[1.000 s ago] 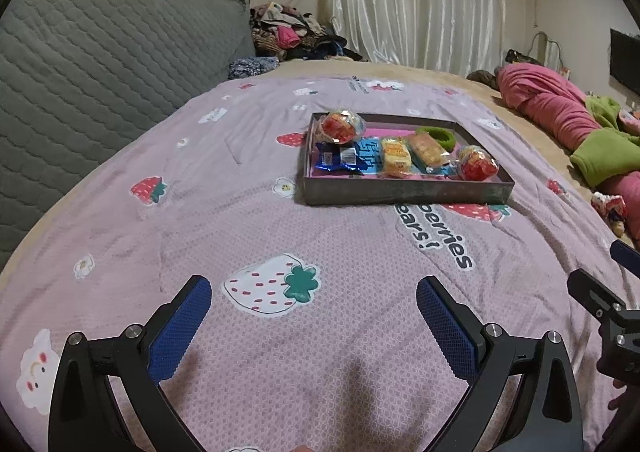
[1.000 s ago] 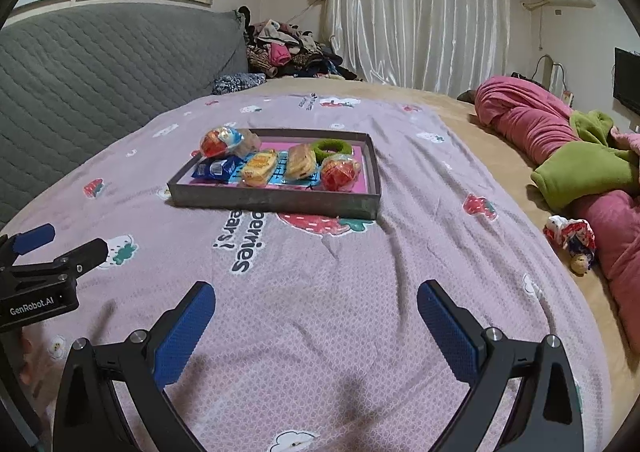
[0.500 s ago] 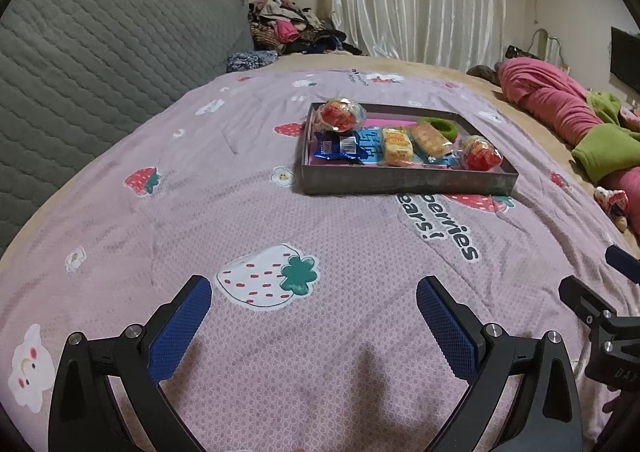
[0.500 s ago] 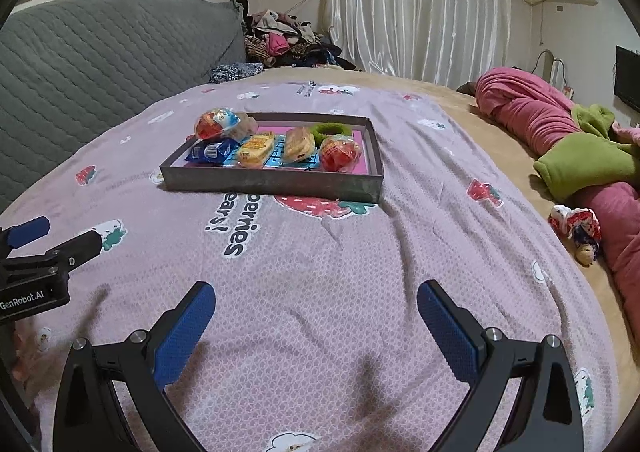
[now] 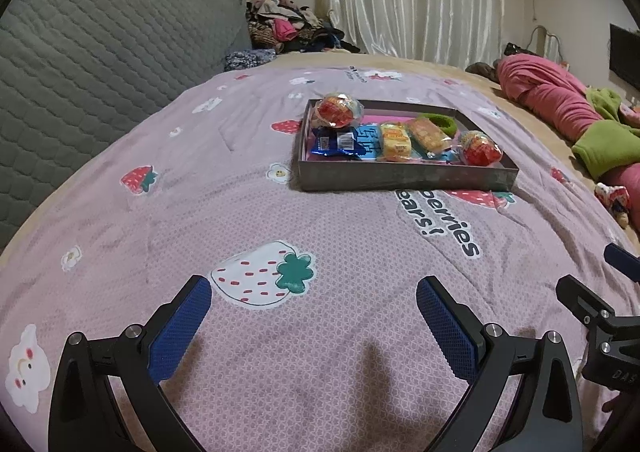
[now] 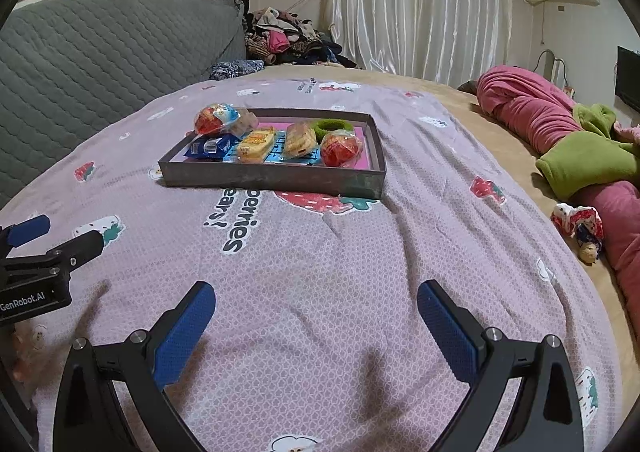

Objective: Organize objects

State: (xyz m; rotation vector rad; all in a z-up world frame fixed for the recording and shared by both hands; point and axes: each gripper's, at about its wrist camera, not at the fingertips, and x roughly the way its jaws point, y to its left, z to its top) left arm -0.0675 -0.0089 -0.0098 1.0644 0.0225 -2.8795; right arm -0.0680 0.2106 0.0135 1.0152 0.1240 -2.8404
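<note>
We see the headboard (image 5: 100,64), grey and quilted, at the far left, with a heap of clothes (image 5: 288,30) beside its end. Nearer us the left gripper (image 5: 314,306) hangs low over the pink bedspread (image 5: 200,212), its 2 blue pads spread wide with nothing between them, above a strawberry print (image 5: 264,274).

Further along, well ahead of both grippers, the tray (image 5: 404,174) sits flat on the bedspread. Inside it, from left to right, we count a red ball (image 5: 338,110) in clear wrap propped at the back corner, a blue packet (image 5: 338,142) in front of it, 2 yellow snack packs (image 5: 396,142) side by side, a green ring (image 5: 442,122) at the back, and a 2nd red ball (image 5: 480,148) near the front right corner.

The right gripper (image 6: 316,308) is likewise wide apart and holds nothing, over bare bedspread. At the right edge lie rolled pink and green blankets (image 6: 560,132), and a small doll (image 6: 580,228) rests beside them.
</note>
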